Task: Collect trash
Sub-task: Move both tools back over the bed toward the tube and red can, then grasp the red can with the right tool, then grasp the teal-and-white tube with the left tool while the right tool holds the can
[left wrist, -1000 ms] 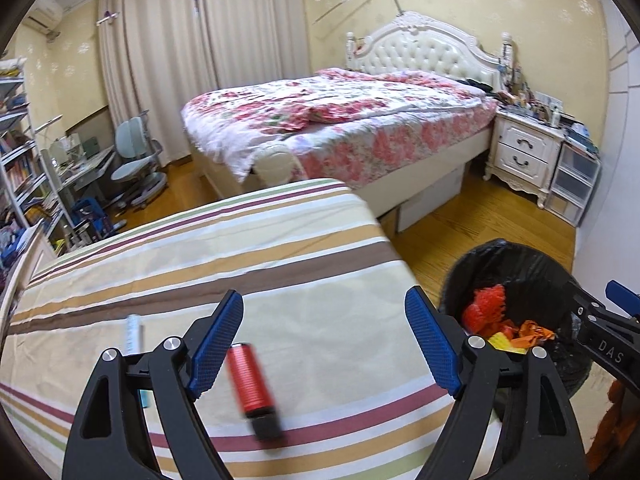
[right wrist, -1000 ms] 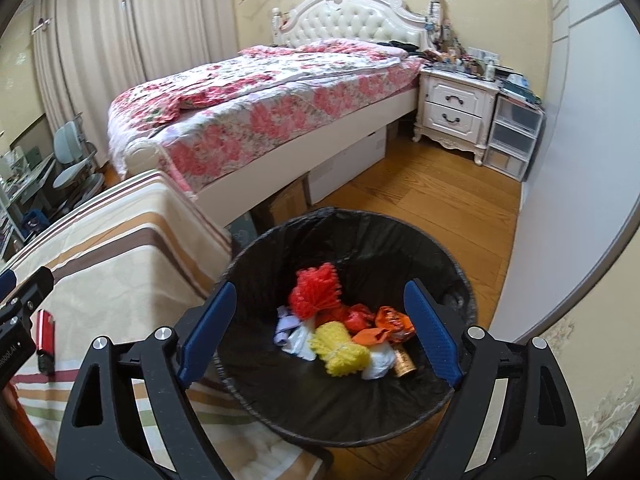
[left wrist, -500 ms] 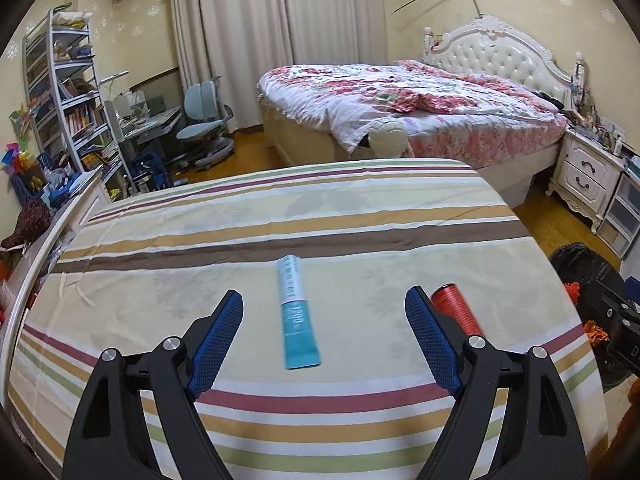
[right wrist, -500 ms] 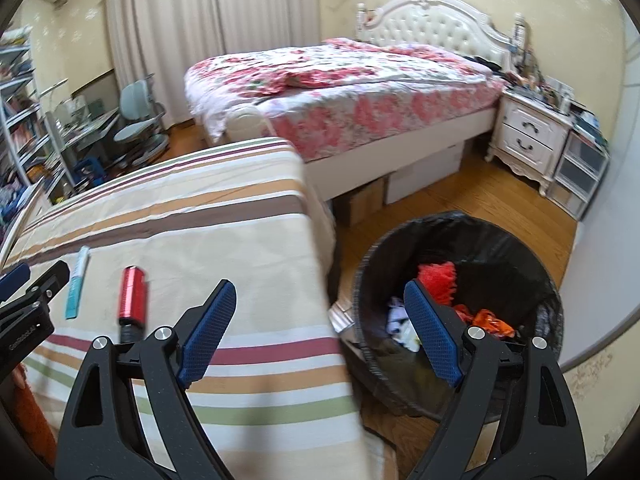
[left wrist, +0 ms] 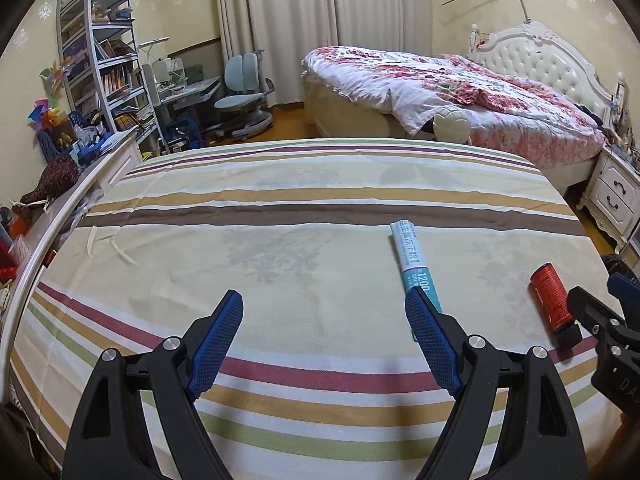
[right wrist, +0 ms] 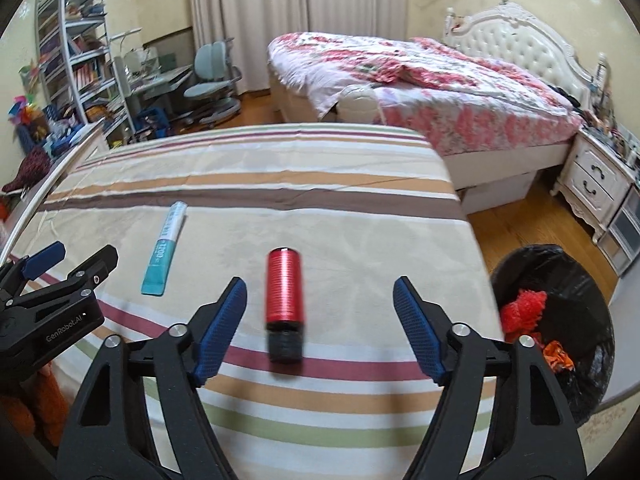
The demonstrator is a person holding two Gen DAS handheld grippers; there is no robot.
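hovering over the striped bench [left wrist: 320, 208], left tool [left wrist: 324, 316] spread wide, nothing between its jaws; teal tube [left wrist: 412, 260] just beside its right pad. from the right wrist: right tool [right wrist: 320, 300] closing, jaws framing but not touching the red canister [right wrist: 284, 288]; black trash bin [right wrist: 576, 268] right of bench.

A: What carries everything?
B: A striped sheet [left wrist: 304, 208] over a bed-like surface.
A: And on it?
B: A teal-and-white tube [left wrist: 412, 264] lying flat, and just beside it a red cylinder with a black cap [right wrist: 284, 296], apart from the tube.
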